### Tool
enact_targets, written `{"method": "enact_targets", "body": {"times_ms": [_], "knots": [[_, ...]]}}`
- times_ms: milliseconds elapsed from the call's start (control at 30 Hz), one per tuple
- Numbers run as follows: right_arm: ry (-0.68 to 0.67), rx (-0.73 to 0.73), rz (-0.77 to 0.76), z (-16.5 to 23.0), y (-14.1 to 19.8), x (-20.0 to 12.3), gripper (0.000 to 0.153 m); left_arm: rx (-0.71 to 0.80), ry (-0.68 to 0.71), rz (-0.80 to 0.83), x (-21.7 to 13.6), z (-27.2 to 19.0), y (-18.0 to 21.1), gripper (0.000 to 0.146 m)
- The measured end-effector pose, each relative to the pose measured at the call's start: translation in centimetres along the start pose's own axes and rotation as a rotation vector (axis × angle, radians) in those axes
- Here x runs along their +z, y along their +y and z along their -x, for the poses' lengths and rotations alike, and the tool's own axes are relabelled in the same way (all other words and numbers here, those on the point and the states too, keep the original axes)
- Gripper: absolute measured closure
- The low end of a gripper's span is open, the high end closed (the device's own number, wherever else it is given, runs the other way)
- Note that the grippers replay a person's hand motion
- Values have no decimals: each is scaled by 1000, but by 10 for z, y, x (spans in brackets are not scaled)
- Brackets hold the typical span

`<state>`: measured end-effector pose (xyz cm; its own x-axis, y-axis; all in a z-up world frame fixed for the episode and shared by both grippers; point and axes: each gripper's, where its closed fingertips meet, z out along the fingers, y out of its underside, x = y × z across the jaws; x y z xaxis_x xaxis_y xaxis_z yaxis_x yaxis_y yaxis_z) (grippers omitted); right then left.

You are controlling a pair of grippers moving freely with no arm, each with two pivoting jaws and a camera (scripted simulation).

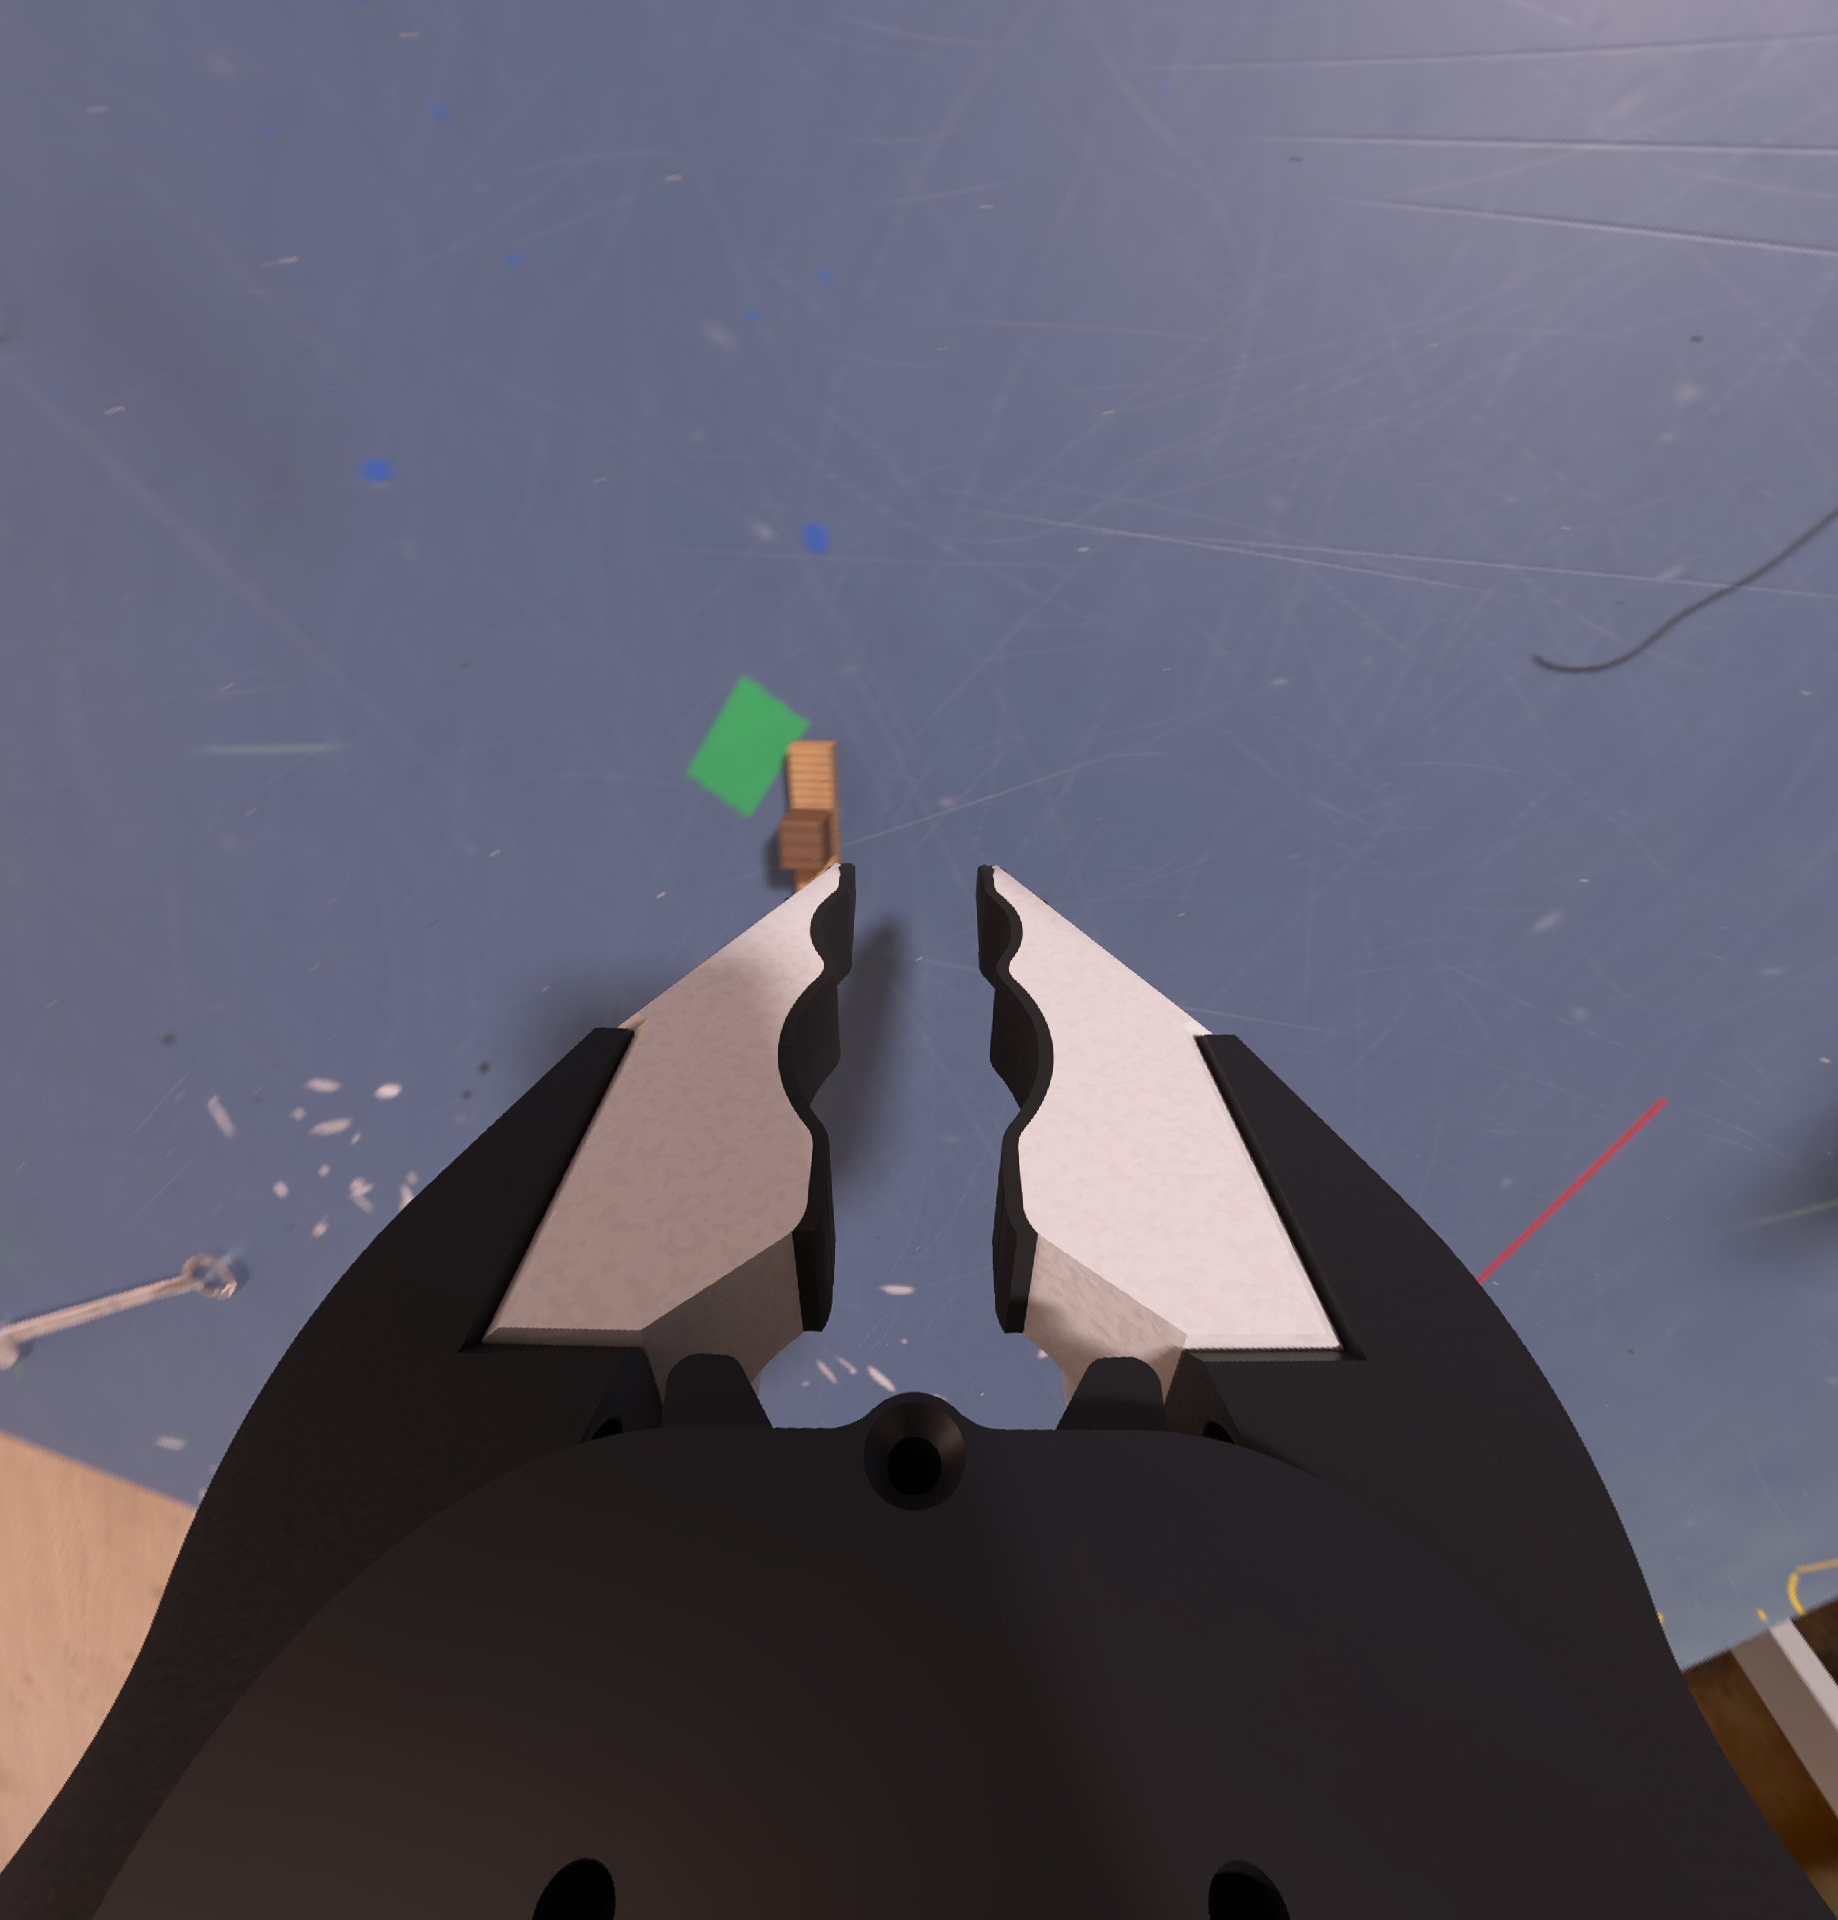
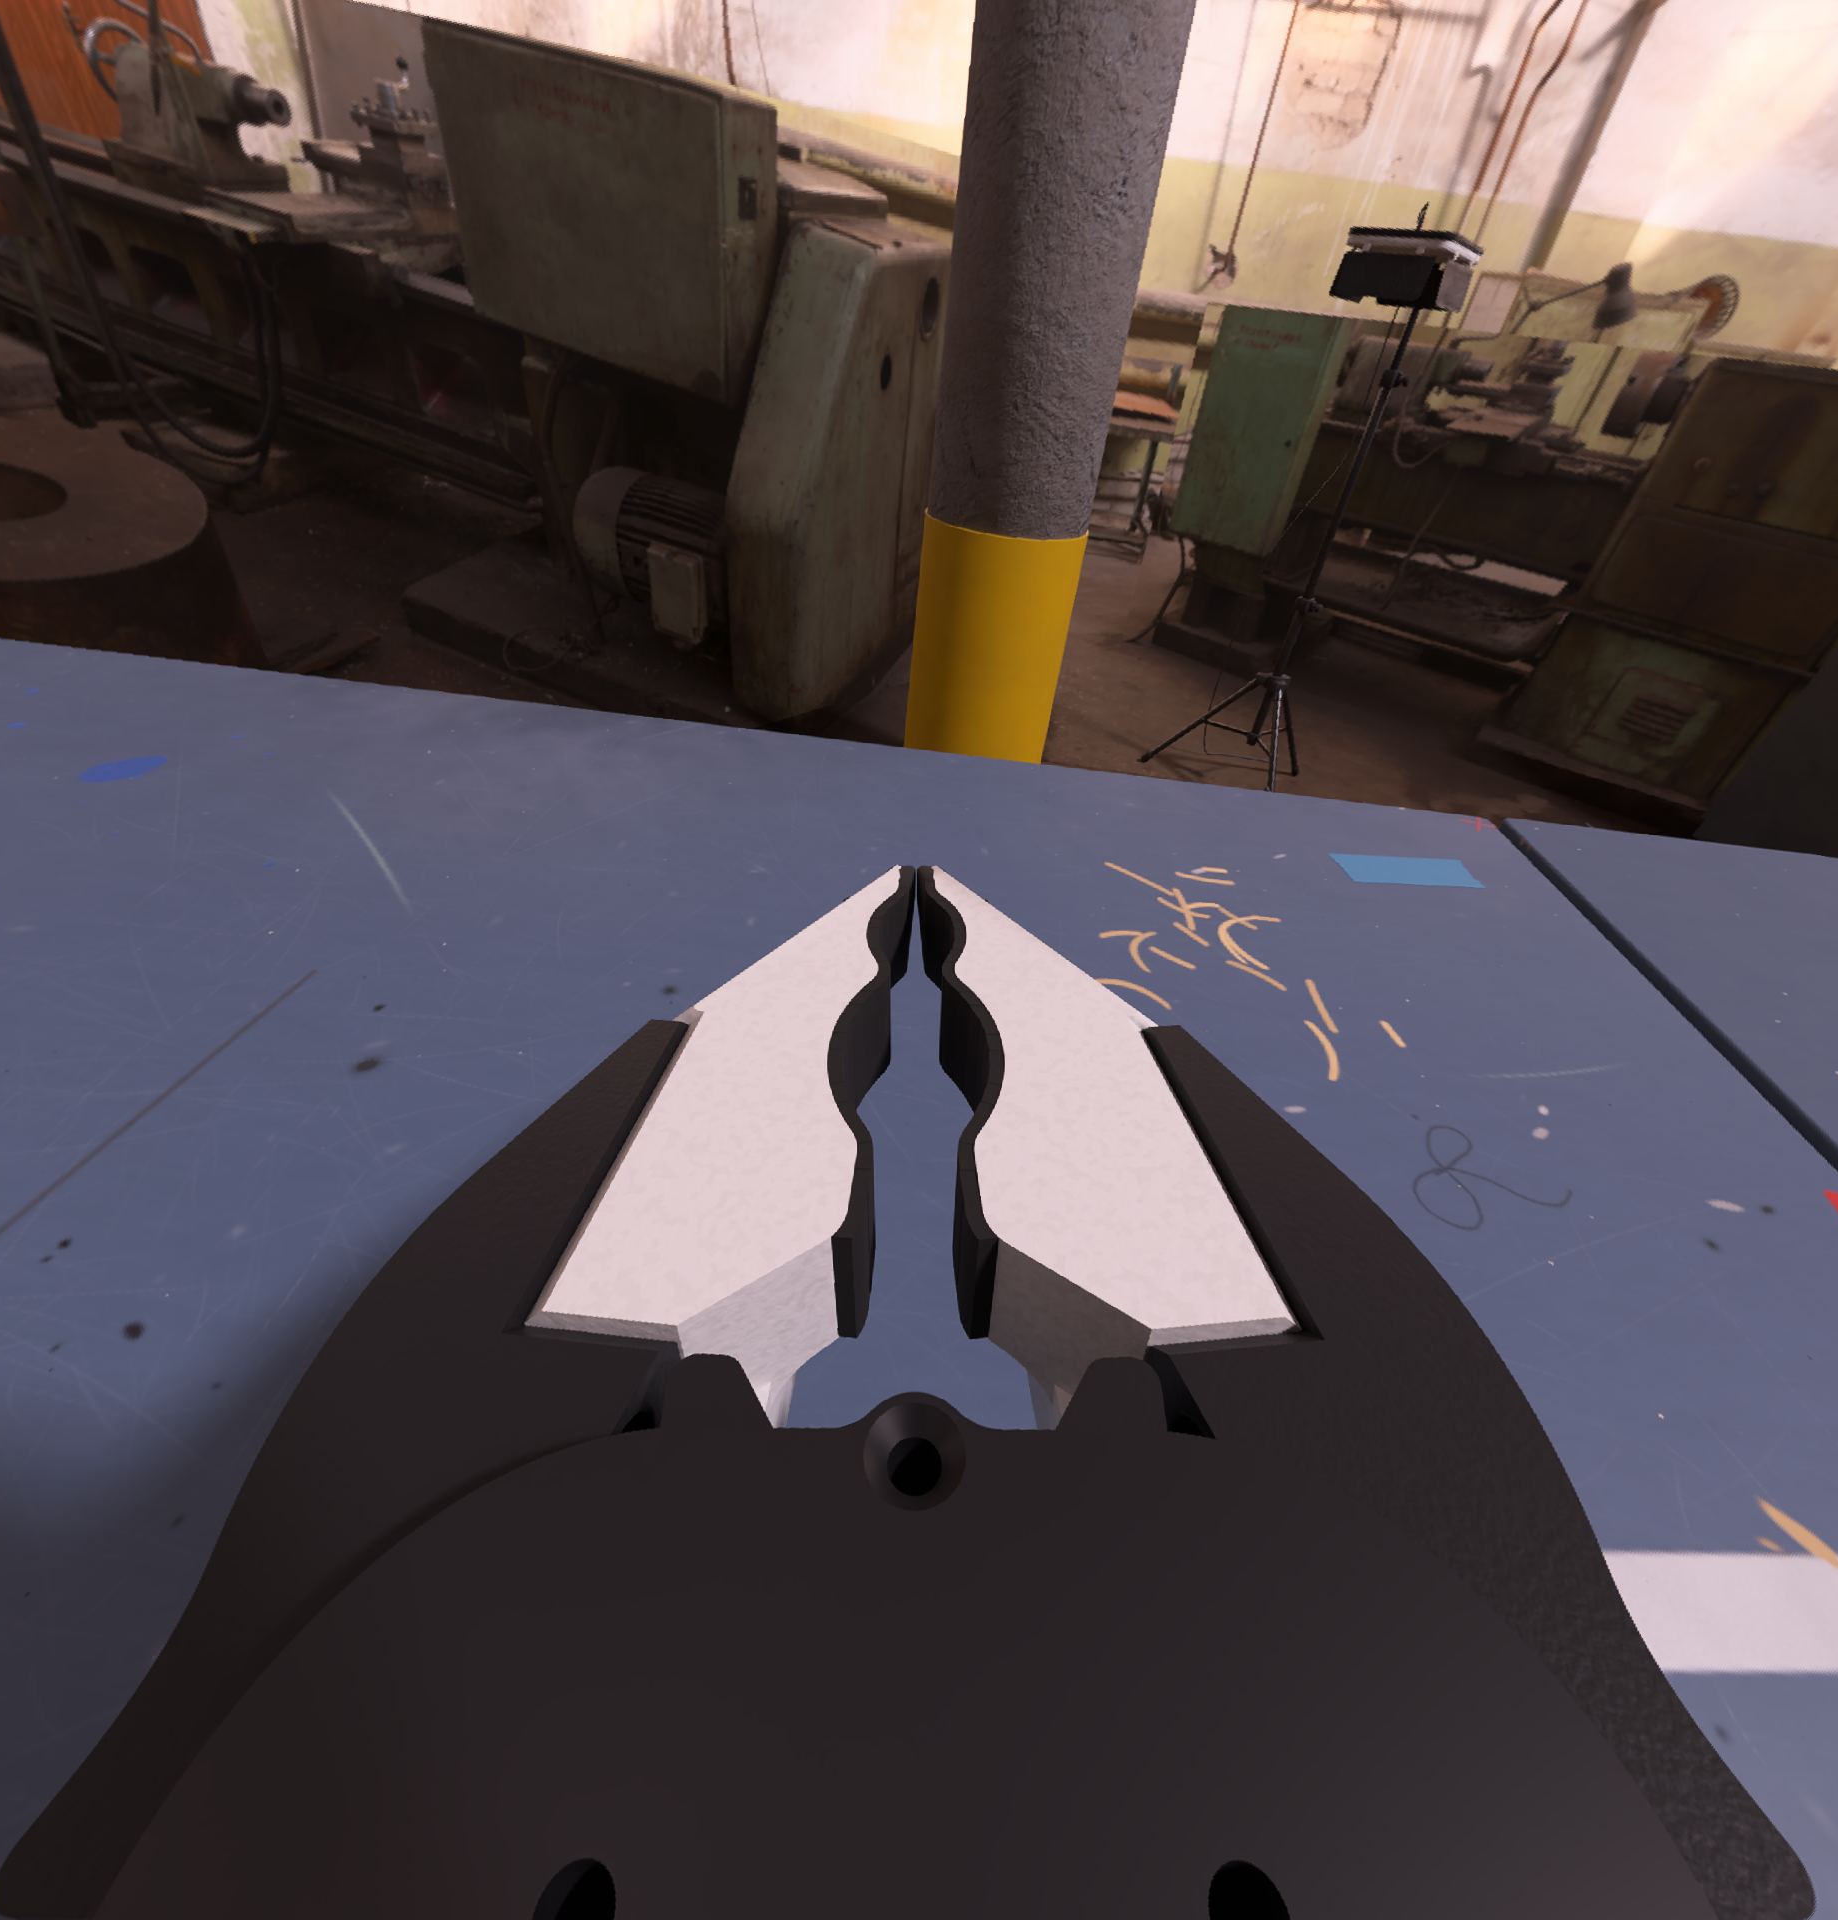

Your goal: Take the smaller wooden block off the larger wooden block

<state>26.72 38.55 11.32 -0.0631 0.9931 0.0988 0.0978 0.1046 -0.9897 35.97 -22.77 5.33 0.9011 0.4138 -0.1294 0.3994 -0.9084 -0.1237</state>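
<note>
While my left gripper hangs high over the blue desk with its jaws partly apart and empty, both blocks sit well below and ahead of it, far from any desk edge I can see.

Largest first: the desk is scratched and paint-flecked; on it lies a flat green patch, and touching its right side is the larger wooden block, a long pale bar. The smaller wooden block rests on the bar's near end, darker, roughly cubic. I judge it light, stiff and not fragile, with slightly slick flat faces; I would pinch its two opposite side faces, above the bar. My right gripper is closed on nothing, low near the desk's far edge. No containers show in either view.
</note>
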Motion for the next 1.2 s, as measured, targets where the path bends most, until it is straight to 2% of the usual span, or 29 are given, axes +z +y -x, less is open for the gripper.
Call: {"method": "enact_targets", "body": {"times_ms": [167,300,767,1200], "knots": [[15,9,-7,-3,-2,-1,152,-66,-104,-10,-13,24,10,124],[12,8,-8,-3,-2,-1,152,-89,-112,-1,-10,31,16,126],[-2,14,-1,-1,-1,-1,152,-45,-14,80,20,31,11,126],[-9,22,3,-1,0,0,152,-19,49,86,33,24,5,125]]}}
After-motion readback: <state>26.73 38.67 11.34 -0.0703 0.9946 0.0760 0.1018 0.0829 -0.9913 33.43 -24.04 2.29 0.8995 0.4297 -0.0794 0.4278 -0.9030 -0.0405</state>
